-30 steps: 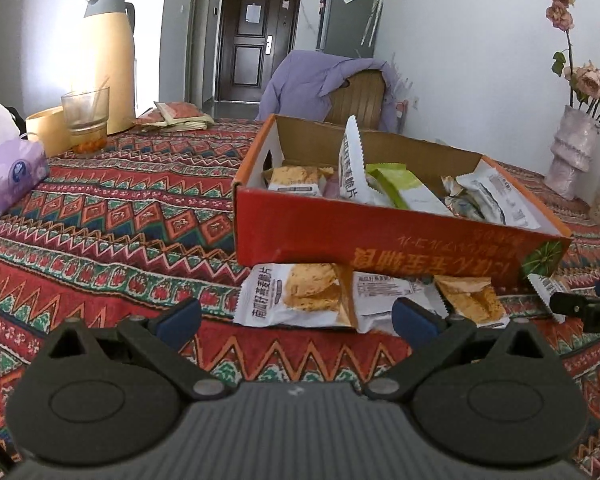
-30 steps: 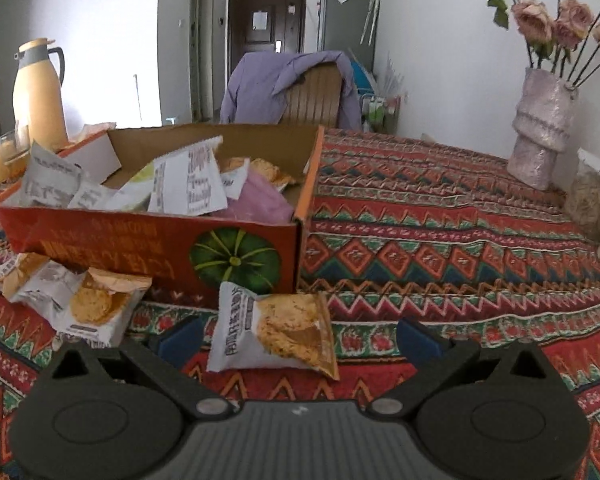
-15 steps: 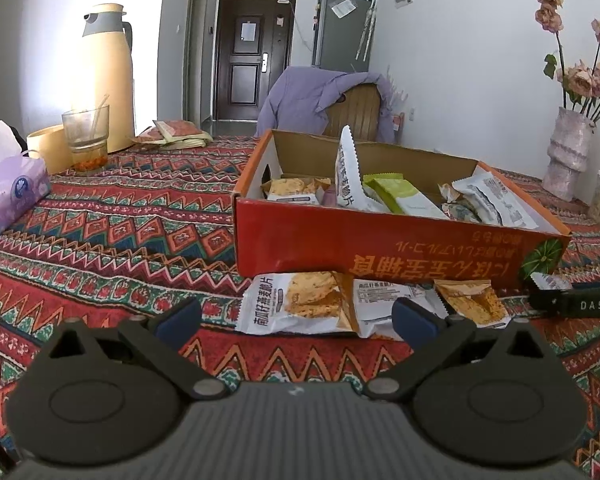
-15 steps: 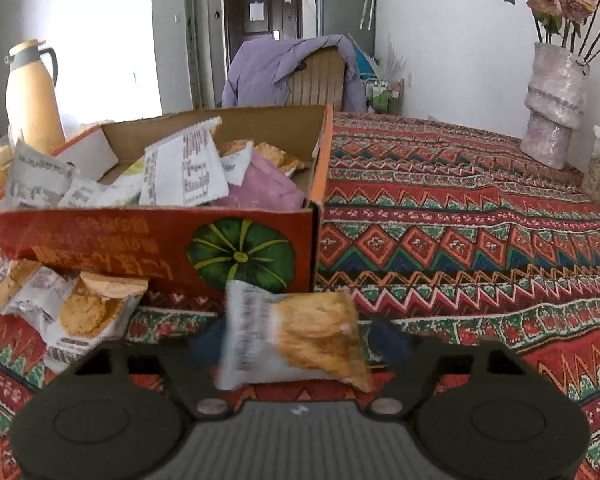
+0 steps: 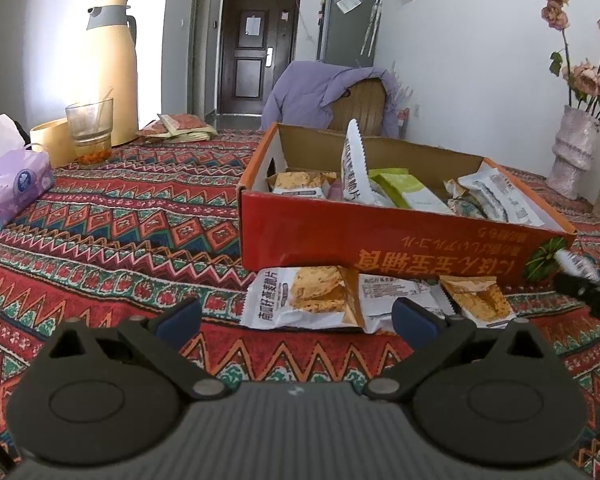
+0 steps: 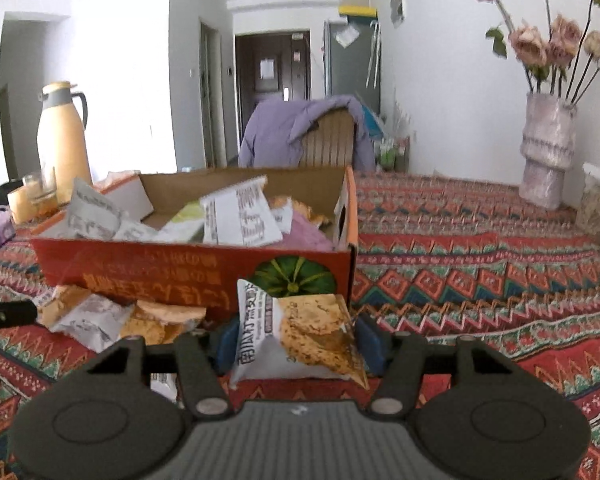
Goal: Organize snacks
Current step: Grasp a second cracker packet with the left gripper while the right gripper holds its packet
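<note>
An orange cardboard box (image 5: 380, 240) holding several snack packets stands on the patterned cloth. In front of it lie loose cracker packets, one white and orange (image 5: 300, 296) and another (image 5: 476, 300) to its right. My left gripper (image 5: 296, 320) hangs open just short of them with nothing between its fingers. My right gripper (image 6: 298, 340) has its jaws closing on a cracker packet (image 6: 300, 332), both blue pads pressed to its sides. The packet is raised off the cloth before the box's pumpkin picture (image 6: 296, 276). The left wrist view catches that gripper's tip (image 5: 588, 296) at the right edge.
A cream thermos (image 5: 108, 68), a drinking glass (image 5: 90, 128) and a purple tissue pack (image 5: 12, 184) stand at the left. A vase of dried roses (image 6: 546, 152) is at the right. Behind the box is a chair draped with a purple garment (image 6: 300, 128).
The right gripper's jaws have come together on the cracker packet and lifted it off the cloth toward the box front. The left gripper has stayed open in place.
</note>
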